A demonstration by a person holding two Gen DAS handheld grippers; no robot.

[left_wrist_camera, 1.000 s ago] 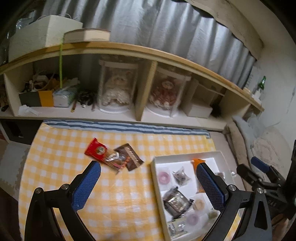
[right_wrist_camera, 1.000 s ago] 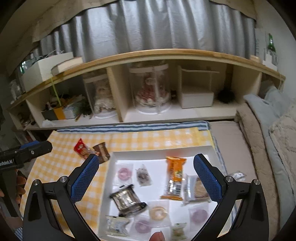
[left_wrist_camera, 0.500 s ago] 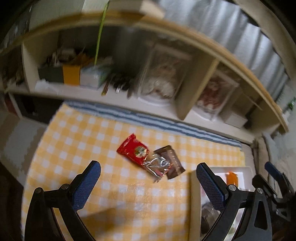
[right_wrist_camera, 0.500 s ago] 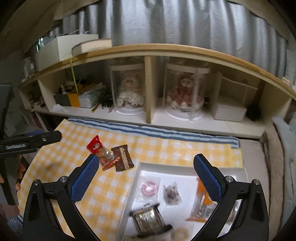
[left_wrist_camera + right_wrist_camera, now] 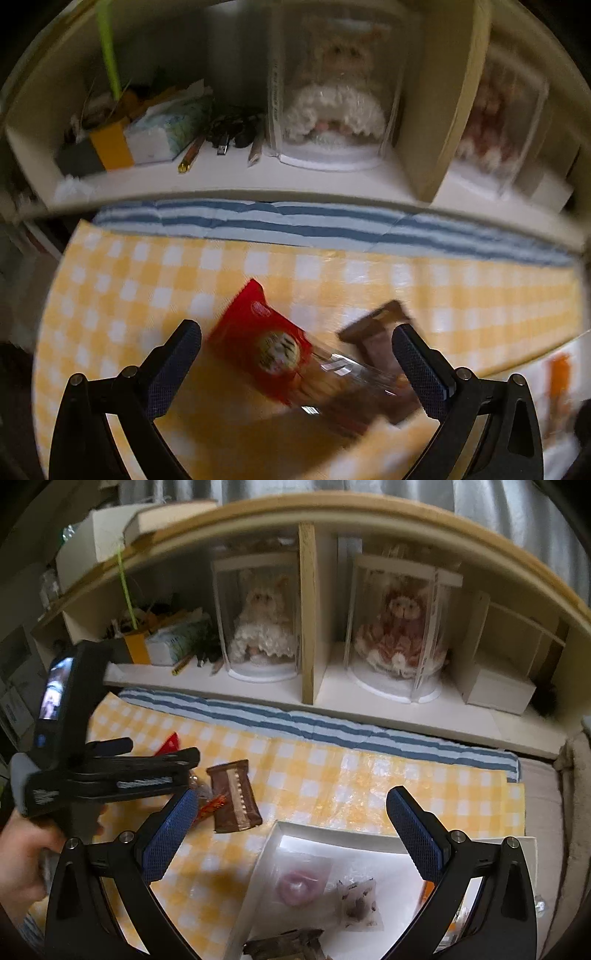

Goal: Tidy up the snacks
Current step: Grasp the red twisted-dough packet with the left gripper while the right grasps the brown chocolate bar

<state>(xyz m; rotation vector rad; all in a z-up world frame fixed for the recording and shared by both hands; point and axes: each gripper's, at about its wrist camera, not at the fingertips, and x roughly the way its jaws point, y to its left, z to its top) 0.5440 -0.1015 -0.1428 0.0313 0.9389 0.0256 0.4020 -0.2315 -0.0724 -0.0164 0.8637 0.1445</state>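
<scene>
The left gripper point(image 5: 295, 354) hangs with fingers spread wide over a red snack packet point(image 5: 266, 347) on the yellow checked cloth point(image 5: 147, 273), lower centre of frame; its long axis runs from upper left to lower right. A brown wrapper point(image 5: 232, 794) lies beside it. The right gripper point(image 5: 291, 819), fingers apart and empty, sits above the white tray point(image 5: 273, 834).

Glossy foil snack pkts point(image 5: 273, 350), wood shelf point(image 5: 308, 627)
</scene>
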